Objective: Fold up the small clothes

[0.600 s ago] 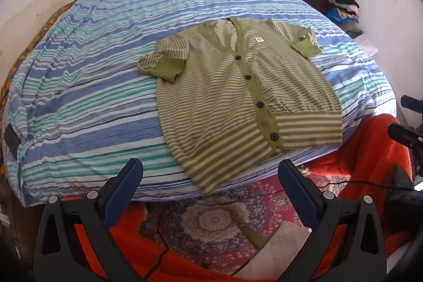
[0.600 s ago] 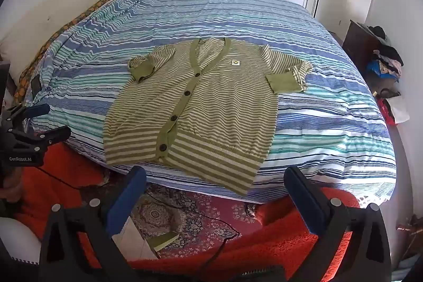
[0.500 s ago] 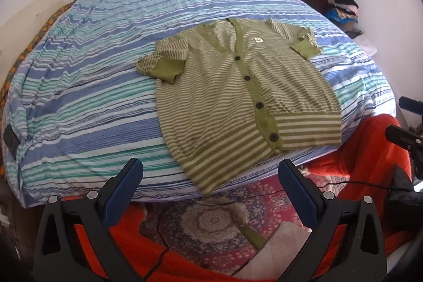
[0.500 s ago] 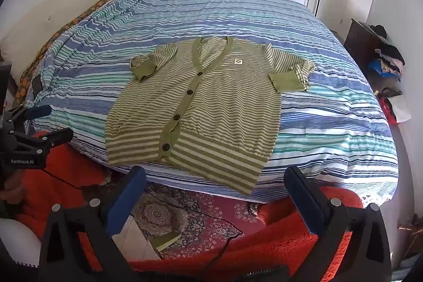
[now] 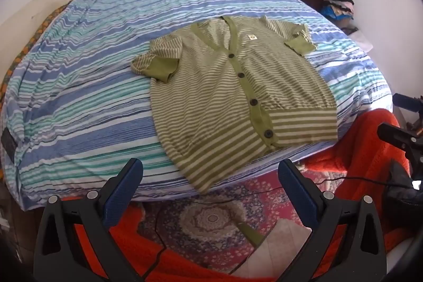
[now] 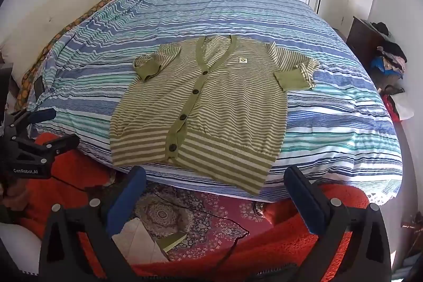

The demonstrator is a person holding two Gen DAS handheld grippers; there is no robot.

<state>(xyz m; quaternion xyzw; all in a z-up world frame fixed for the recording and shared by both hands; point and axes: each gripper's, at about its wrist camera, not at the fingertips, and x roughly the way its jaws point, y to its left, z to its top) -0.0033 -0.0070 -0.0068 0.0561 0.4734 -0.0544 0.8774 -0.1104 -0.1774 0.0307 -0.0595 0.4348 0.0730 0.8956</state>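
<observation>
A green striped cardigan (image 5: pixel 238 99) is spread flat on the bed (image 5: pixel 79 97), buttoned up, with its bottom edge hung a little over the near side of the bed. The left tongs (image 5: pixel 210 176) are held wide apart above the rug (image 5: pixel 211 216), and nothing is gripped by them. The right tongs (image 6: pixel 215 180) are also held wide apart and empty, just in front of the cardigan's bottom edge.

Striped bedspread (image 5: pixel 79 102), patterned rug (image 5: pixel 211 218), clothes-piled dark dresser (image 6: pixel 367 41).
</observation>
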